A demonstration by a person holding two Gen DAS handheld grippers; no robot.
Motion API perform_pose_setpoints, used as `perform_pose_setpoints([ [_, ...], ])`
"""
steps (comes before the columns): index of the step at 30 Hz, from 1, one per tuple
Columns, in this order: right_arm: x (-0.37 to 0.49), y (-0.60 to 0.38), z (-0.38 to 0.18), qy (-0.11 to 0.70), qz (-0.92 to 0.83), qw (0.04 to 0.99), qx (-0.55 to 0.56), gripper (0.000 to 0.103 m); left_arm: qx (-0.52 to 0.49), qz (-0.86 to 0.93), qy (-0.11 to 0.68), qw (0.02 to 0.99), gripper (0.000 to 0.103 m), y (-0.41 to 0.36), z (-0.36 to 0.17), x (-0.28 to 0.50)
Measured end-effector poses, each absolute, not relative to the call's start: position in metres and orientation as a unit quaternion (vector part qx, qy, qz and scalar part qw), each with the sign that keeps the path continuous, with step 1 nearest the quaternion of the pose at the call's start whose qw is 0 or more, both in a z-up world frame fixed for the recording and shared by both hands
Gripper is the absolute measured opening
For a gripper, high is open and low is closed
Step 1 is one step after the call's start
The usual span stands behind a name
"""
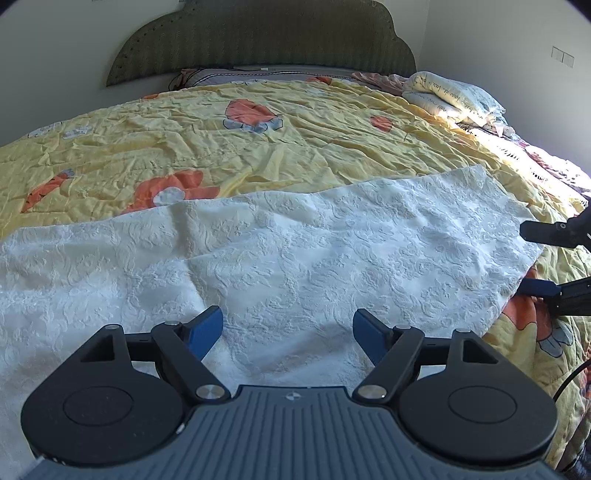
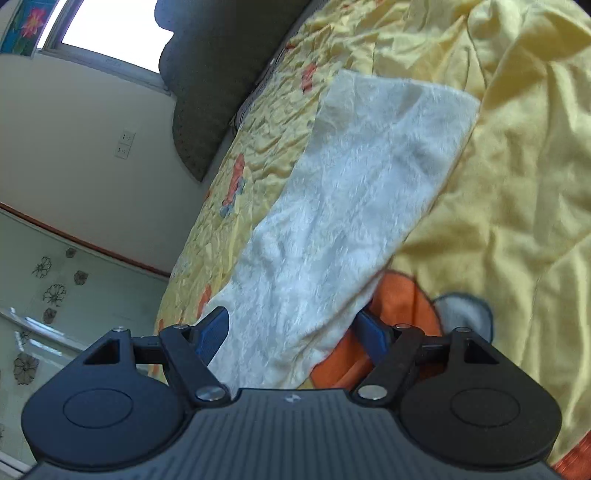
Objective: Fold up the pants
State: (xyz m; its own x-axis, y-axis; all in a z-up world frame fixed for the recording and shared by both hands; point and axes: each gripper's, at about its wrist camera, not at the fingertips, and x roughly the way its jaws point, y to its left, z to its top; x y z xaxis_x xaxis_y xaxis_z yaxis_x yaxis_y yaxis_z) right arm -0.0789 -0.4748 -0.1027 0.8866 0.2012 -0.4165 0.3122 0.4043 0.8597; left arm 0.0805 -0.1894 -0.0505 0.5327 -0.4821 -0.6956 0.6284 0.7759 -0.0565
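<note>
- White pants point(image 1: 280, 240) lie flat across the yellow quilt point(image 1: 258, 122).
- Left gripper point(image 1: 288, 332) hovers over them, jaws apart, empty.
- Right gripper point(image 2: 291, 332) straddles the pants' end, jaws apart, not pinching.

Ahead of my fingers I see a bed under a wrinkled yellow quilt point(image 1: 295, 122) with orange flowers, ending at a dark green headboard point(image 1: 258, 40). Pale walls point(image 1: 498, 29) surround it. A bright window point(image 2: 110, 29) shows up left; pillows point(image 1: 450, 96), I think, sit in sunlight.
</note>
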Motion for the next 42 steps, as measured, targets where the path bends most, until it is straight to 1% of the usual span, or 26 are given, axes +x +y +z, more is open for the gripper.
perform_pose_setpoints([
  [2,-0.082,-0.486,-0.105,0.2,-0.071,0.811,0.545,0.075,0.097,-0.32,0.362,0.87,0.08,-0.188,-0.048,0.08],
  [7,-0.072,-0.508,-0.113,0.121,-0.137,0.849,0.496,0.075,0.082,-0.318,0.363,0.872,0.08,-0.186,-0.043,0.084],
  [11,-0.05,-0.52,-0.113,0.112,-0.159,0.854,0.483,0.074,0.065,-0.317,0.363,0.874,0.08,-0.183,-0.038,0.089],
  [12,-0.047,-0.524,-0.114,0.112,-0.163,0.85,0.488,0.064,0.061,-0.316,0.364,0.874,0.08,-0.182,-0.036,0.091],
  [13,-0.043,-0.528,-0.116,0.115,-0.168,0.846,0.493,0.036,0.056,-0.315,0.367,0.874,0.08,-0.181,-0.036,0.093],
  [14,-0.039,-0.531,-0.119,0.126,-0.178,0.837,0.502,0.022,0.051,-0.314,0.37,0.873,0.08,-0.18,-0.035,0.095],
  [15,-0.038,-0.535,-0.122,0.128,-0.18,0.83,0.513,0.016,0.045,-0.312,0.373,0.873,0.08,-0.178,-0.035,0.097],
  [17,-0.039,-0.534,-0.123,0.125,-0.175,0.833,0.51,0.014,0.032,-0.31,0.374,0.874,0.08,-0.174,-0.034,0.101],
  [18,-0.038,-0.528,-0.114,0.129,-0.181,0.849,0.479,0.013,0.021,-0.307,0.374,0.875,0.08,-0.171,-0.032,0.103],
  [20,-0.035,-0.502,-0.085,0.14,-0.187,0.898,0.374,0.013,-0.022,-0.309,0.378,0.872,0.08,-0.162,-0.03,0.11],
  [22,-0.031,-0.467,-0.057,0.143,-0.17,0.939,0.262,0.012,-0.095,-0.325,0.394,0.855,0.08,-0.153,-0.028,0.121],
  [25,-0.023,-0.403,-0.029,0.142,-0.12,0.978,0.098,0.012,-0.234,-0.382,0.427,0.785,0.081,-0.14,-0.032,0.138],
  [27,-0.018,-0.356,-0.026,0.148,-0.076,0.986,0.003,0.012,-0.318,-0.41,0.443,0.731,0.09,-0.138,-0.039,0.146],
  [28,-0.014,-0.335,-0.028,0.154,-0.054,0.986,-0.029,0.012,-0.352,-0.418,0.449,0.707,0.093,-0.139,-0.044,0.15],
  [29,-0.011,-0.32,-0.031,0.159,-0.036,0.986,-0.047,0.012,-0.377,-0.424,0.456,0.686,0.096,-0.141,-0.049,0.153],
  [30,-0.01,-0.31,-0.034,0.163,-0.023,0.985,-0.059,0.013,-0.397,-0.427,0.463,0.668,0.097,-0.143,-0.054,0.157],
  [32,-0.01,-0.287,-0.043,0.17,0.0,0.982,-0.085,0.013,-0.421,-0.421,0.485,0.641,0.097,-0.149,-0.065,0.166],
  [35,-0.014,-0.265,-0.048,0.17,0.018,0.979,-0.114,0.013,-0.442,-0.383,0.507,0.633,0.096,-0.151,-0.083,0.177],
  [36,-0.017,-0.259,-0.05,0.168,0.023,0.977,-0.128,0.013,-0.448,-0.371,0.512,0.632,0.086,-0.15,-0.088,0.18],
  [37,-0.019,-0.252,-0.052,0.166,0.025,0.974,-0.149,0.013,-0.451,-0.367,0.515,0.63,0.08,-0.148,-0.091,0.184],
  [38,-0.02,-0.247,-0.053,0.165,0.028,0.973,-0.161,0.013,-0.448,-0.367,0.517,0.63,0.066,-0.147,-0.092,0.187],
  [39,-0.021,-0.243,-0.054,0.165,0.032,0.97,-0.173,0.013,-0.441,-0.364,0.518,0.636,0.049,-0.147,-0.092,0.189],
  [40,-0.02,-0.237,-0.055,0.166,0.036,0.968,-0.187,0.013,-0.431,-0.364,0.517,0.645,0.041,-0.146,-0.091,0.19],
  [42,-0.019,-0.228,-0.058,0.164,0.039,0.963,-0.21,0.013,-0.405,-0.363,0.507,0.669,0.015,-0.143,-0.085,0.191],
])
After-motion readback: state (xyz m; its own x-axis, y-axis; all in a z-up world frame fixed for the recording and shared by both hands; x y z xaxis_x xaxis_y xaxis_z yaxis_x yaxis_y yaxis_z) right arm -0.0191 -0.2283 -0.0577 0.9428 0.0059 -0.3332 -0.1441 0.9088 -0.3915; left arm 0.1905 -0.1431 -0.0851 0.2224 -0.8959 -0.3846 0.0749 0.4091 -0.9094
